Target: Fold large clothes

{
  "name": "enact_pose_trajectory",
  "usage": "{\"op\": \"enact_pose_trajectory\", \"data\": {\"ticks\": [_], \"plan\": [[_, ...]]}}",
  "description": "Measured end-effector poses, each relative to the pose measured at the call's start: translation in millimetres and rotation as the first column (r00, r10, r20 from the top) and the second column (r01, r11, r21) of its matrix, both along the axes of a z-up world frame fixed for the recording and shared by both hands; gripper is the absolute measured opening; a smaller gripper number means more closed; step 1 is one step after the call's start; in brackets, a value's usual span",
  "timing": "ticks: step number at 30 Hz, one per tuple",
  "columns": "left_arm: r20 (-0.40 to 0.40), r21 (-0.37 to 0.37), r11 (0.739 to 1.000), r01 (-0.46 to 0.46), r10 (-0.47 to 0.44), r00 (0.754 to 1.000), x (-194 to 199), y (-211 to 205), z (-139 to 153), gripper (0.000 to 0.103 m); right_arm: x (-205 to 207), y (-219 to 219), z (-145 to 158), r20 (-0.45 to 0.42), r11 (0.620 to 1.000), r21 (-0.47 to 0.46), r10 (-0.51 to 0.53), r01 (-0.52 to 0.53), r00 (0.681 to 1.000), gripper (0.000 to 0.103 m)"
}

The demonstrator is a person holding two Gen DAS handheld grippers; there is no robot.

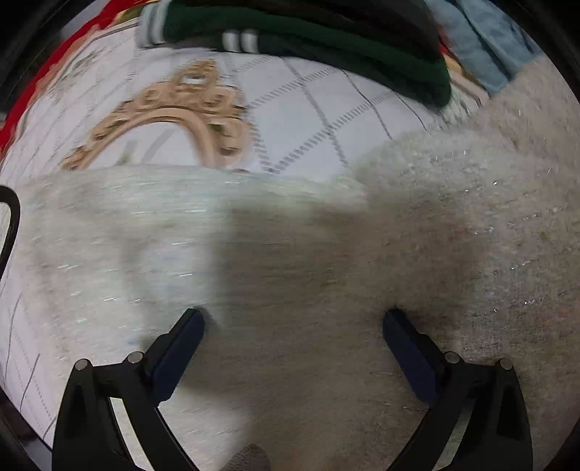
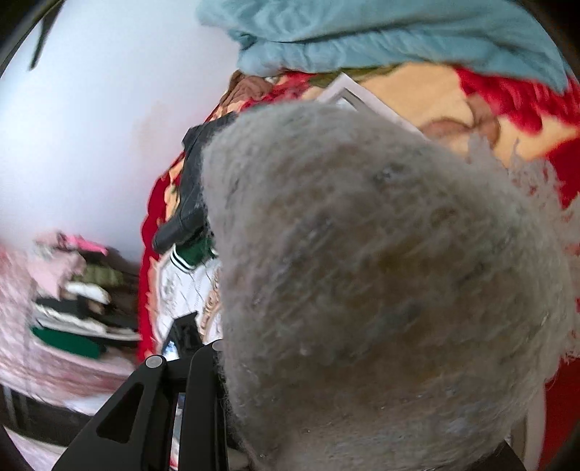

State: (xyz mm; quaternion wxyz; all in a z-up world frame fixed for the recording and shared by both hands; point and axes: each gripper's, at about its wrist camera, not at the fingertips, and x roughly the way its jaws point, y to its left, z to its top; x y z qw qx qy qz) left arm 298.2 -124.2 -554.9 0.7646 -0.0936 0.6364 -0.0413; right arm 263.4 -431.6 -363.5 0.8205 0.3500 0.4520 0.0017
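Note:
A large fuzzy grey-beige knit garment with glittery threads lies spread on a white quilted bedspread. My left gripper is open just above it, both dark blue pads apart and empty. In the right wrist view the same fuzzy garment is bunched up close to the camera and covers most of the frame. My right gripper's left finger shows beside the cloth; the fingertips are hidden in it, so the grip appears shut on the garment.
A dark green garment with white stripes lies at the far side of the bedspread. A light blue cloth and a red patterned blanket lie beyond. Stacked folded clothes sit at the left.

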Motion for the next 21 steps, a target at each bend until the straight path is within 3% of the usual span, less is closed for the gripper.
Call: {"op": "enact_pose_trajectory", "data": {"ticks": [5,8,11,14,16,21], "plan": [[0.040,-0.035,0.979,-0.202,0.203,0.978,-39,87,42,0.101,7,70,30,-0.005,0.966,-0.211,0.152,-0.149,0.988,0.029],[0.062,-0.008,0.949,-0.316,0.316,0.947,-74,138,61,0.101,1,128,41,-0.011,0.897,-0.349,0.286,-0.271,0.958,0.029],[0.076,0.021,0.899,-0.437,0.434,0.898,-113,190,77,0.101,-6,181,40,-0.022,0.818,-0.440,0.402,-0.370,0.915,0.029],[0.077,0.064,0.833,-0.549,0.544,0.835,-164,236,80,0.101,-16,232,27,-0.051,0.733,-0.501,0.506,-0.461,0.861,0.029],[0.069,0.087,0.792,-0.605,0.601,0.796,-188,256,75,0.101,-28,269,11,-0.080,0.653,-0.547,0.582,-0.524,0.809,0.029],[0.062,0.152,0.702,-0.696,0.695,0.716,-227,289,57,0.101,-62,328,-45,-0.151,0.521,-0.583,0.684,-0.623,0.714,0.029]]}}
